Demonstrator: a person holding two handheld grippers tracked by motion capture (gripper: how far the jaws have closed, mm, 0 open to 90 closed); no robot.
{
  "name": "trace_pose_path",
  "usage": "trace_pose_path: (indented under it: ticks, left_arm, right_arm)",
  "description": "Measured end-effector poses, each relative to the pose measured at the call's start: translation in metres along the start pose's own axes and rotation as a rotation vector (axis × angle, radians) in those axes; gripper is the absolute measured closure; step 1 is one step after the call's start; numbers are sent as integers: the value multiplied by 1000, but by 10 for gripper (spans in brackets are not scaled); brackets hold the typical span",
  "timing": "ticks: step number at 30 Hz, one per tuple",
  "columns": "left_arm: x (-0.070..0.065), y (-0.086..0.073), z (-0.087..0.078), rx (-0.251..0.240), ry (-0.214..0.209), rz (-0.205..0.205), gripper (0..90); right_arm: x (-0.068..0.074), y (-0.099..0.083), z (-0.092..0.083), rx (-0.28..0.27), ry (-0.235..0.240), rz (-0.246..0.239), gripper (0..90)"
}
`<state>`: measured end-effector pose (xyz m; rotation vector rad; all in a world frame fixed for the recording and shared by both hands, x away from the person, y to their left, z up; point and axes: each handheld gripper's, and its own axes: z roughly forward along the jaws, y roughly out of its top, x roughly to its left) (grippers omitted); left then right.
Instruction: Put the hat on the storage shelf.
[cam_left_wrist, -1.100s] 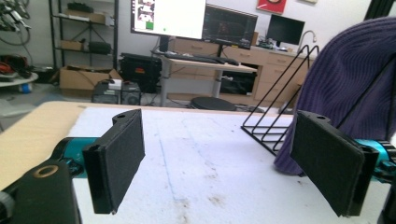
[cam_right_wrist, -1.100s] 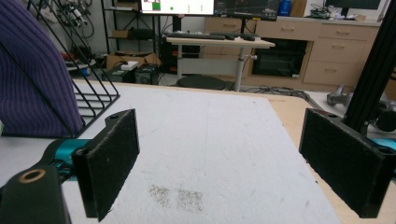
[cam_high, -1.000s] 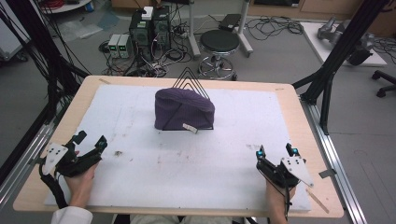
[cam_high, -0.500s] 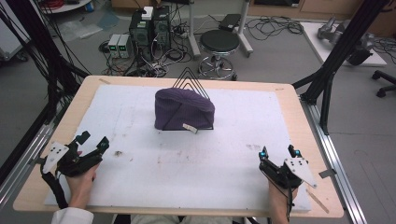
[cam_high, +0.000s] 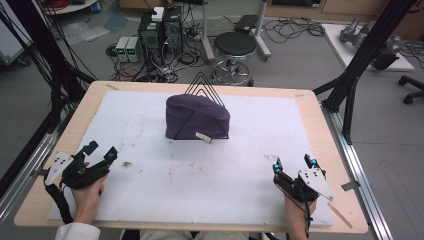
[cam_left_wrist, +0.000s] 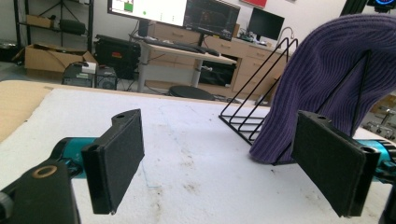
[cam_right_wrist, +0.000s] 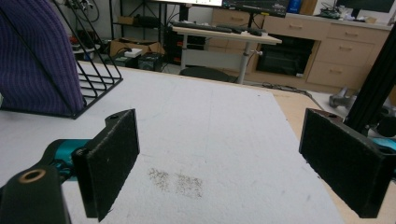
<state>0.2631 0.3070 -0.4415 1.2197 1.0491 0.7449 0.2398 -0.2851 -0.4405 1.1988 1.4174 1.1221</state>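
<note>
knit hat (cam_high: 196, 119): purple, ribbed, small white tag
wire rack (cam_high: 204, 89): black
mat (cam_high: 150, 165): white, brown smudges
table (cam_high: 45, 175): light wood

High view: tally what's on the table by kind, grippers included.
Purple knit beanie: 1
Black wire rack: 1
White foam mat: 1
Grippers, jaws open: 2, left gripper and right gripper
Total: 5

purple beanie (cam_left_wrist: 327, 84) cut off at frame edge, wire rack (cam_high: 202, 89) mostly hidden beneath it
</note>
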Motion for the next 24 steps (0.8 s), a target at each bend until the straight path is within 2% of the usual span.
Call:
trace_pose_path:
  ticks: [8,24]
  left_arm:
    - [-1,0,0,6,-5,4,177]
    - [0,-1,2,20,-16,-4,176]
  right_arm:
    - [-3,-1,0,11,-2,23,116]
    - [-4,-2,2,24,13,33,116]
